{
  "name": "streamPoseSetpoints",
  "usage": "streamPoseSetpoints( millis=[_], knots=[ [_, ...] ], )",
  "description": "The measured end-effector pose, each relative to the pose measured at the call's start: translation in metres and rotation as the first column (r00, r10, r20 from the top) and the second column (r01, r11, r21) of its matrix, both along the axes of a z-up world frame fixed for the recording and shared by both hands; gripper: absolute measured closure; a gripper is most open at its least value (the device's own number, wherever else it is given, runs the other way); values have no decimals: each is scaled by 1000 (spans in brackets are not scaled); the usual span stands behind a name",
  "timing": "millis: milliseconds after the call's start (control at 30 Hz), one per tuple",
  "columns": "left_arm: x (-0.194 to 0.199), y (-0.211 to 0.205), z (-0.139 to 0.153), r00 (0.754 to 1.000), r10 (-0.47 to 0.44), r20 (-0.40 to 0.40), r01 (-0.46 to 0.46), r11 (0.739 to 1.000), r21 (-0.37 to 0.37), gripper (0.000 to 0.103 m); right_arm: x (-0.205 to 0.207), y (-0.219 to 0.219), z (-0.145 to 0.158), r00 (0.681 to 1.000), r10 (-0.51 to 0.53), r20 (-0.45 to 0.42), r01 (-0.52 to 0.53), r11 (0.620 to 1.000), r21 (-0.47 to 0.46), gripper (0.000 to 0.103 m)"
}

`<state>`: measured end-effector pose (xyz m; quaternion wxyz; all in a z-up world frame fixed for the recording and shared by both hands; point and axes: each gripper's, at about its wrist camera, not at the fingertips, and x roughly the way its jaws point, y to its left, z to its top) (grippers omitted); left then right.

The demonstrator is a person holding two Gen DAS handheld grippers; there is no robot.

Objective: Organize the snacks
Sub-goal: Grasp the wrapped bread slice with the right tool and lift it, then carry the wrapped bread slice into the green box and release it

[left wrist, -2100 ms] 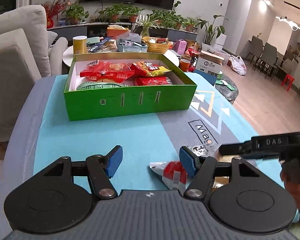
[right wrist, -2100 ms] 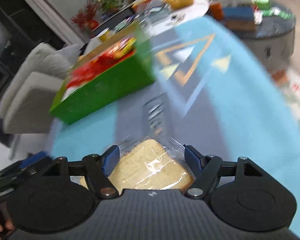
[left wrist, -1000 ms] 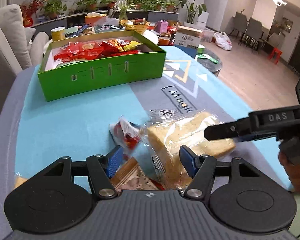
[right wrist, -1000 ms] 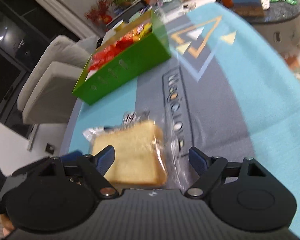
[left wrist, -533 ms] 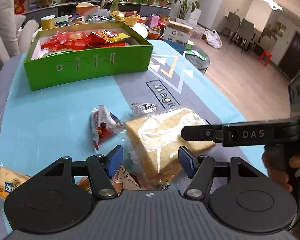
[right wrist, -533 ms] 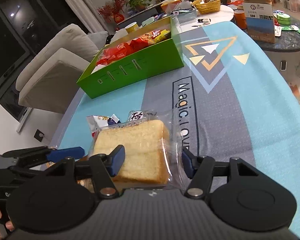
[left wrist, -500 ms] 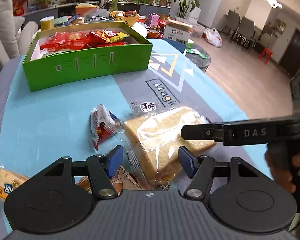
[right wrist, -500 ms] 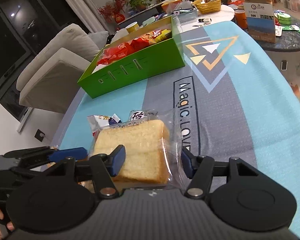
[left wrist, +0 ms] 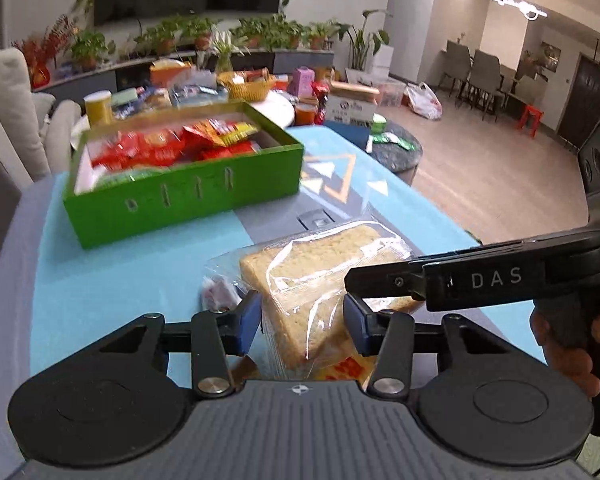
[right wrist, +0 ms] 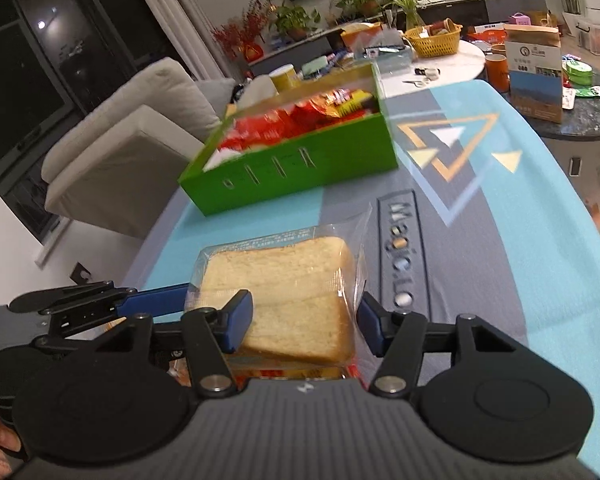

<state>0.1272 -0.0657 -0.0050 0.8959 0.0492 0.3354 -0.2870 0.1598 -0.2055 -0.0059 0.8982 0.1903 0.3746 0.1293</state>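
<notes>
Bread, two pale square slices in a clear plastic wrapper (right wrist: pixel 292 300), sits between the blue pads of the right tool (right wrist: pixel 304 322), which grips it lifted off the desk (right wrist: pixel 500 248). The left tool (left wrist: pixel 300 322) brackets the same pack; whether it pinches is unclear. The green cardboard box of red snack packets (right wrist: pixel 296 168) lies ahead and slightly left of the right tool.

Hidden and blurred

Small red-and-white snack packet (left wrist: pixel 219 293) mostly behind clear-wrapped sliced bread (left wrist: pixel 320 276); orange packet (left wrist: pixel 346 368) underneath barely shows; green cardboard box's (right wrist: pixel 300 176) snack labels blurred, unreadable.
</notes>
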Motion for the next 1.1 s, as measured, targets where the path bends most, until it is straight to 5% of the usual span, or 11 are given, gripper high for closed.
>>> streamPoseSetpoints(
  millis=[600,1100],
  knots=[
    [72,-11,59,972,37,234,-44,999,23,60,84,-1,49,982,-59,181,54,998,30,63],
    [176,-41,25,981,53,184,-64,997,54,60,166,-24,14,983,-135,126,126,989,81,63]
  ],
)
